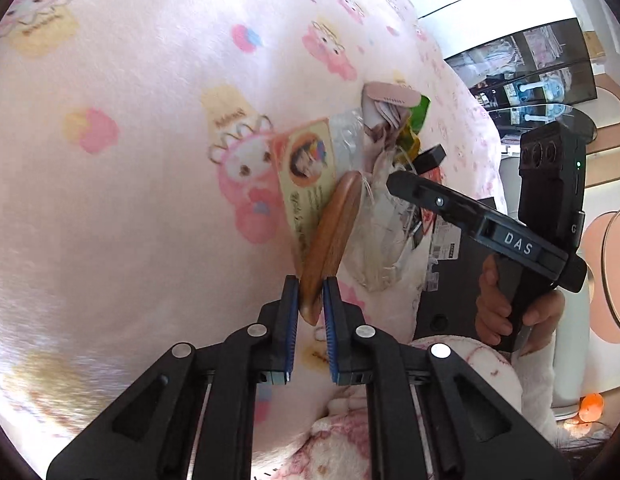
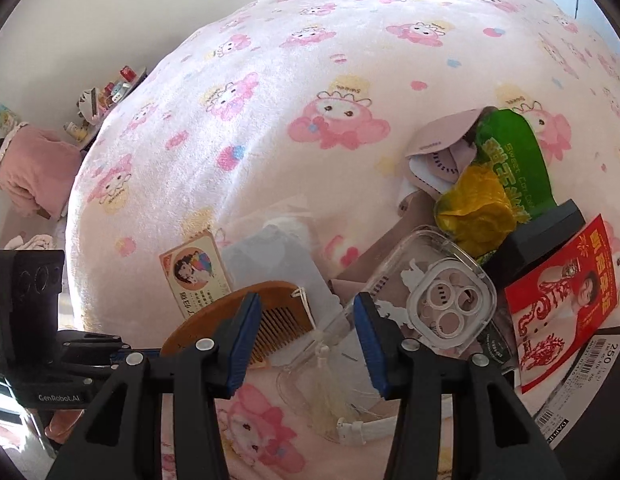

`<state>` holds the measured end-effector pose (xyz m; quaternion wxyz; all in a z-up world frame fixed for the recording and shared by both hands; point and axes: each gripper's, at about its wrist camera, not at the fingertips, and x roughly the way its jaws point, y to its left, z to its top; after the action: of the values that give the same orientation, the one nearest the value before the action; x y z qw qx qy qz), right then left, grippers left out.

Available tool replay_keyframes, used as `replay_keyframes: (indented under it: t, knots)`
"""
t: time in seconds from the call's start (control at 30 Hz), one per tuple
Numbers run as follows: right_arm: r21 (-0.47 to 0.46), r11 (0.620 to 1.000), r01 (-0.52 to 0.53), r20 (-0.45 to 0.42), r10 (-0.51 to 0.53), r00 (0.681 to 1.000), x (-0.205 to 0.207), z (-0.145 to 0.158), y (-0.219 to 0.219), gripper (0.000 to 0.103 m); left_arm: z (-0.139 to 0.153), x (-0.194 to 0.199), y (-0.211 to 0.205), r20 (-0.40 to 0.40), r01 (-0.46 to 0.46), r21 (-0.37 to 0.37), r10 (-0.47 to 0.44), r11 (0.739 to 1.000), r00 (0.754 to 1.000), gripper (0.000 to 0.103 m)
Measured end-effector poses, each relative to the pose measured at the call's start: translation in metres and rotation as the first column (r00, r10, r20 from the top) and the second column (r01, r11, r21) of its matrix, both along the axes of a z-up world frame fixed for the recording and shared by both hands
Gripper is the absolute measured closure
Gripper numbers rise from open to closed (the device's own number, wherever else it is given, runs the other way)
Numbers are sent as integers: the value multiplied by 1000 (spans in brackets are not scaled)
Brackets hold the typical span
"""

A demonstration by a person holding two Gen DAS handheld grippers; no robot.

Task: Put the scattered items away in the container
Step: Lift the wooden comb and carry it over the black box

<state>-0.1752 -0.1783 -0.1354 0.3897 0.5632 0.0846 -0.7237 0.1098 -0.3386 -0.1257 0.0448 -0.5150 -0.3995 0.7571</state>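
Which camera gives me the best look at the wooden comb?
The right wrist view: the wooden comb lies broadside there, teeth and tassel showing. The left wrist view shows the comb only edge-on, its end pinched in the left claw.

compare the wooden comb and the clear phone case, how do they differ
The comb is opaque brown wood; the phone case is see-through plastic with a raised ring of camera holes. The comb is pinched on edge in the left gripper, its jaws shut on it, while the phone case lies loose in the pile, with the right gripper open over one edge. The comb has fine teeth and a pale tassel; the phone case has none. Both sit over the pink blanket.
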Motion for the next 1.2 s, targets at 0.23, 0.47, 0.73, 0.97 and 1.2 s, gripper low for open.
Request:
replay_keyframes:
  t: [0.23,0.47,0.73,0.97,1.2]
  knots:
    - [38,995,-92,43,91,995,16,-25,-24,59,-12,-9,-19,29,-45,5,45,999,999,89]
    - [-49,996,-75,134,81,988,1,-39,-23,57,-23,-22,-22,46,-60,28,58,998,997,86]
    - [-132,991,-5,82,16,996,16,12,9,62,38,-20,-7,-87,-5,-7,5,1000,996,86]
    - [-205,973,103,-41,-114,993,44,94,81,62,110,-28,43,-201,115,-63,-125,991,972,86]
    - [-257,938,233,-126,-272,954,66,146,185,62,149,-57,137,-245,275,-75,-285,958,926,86]
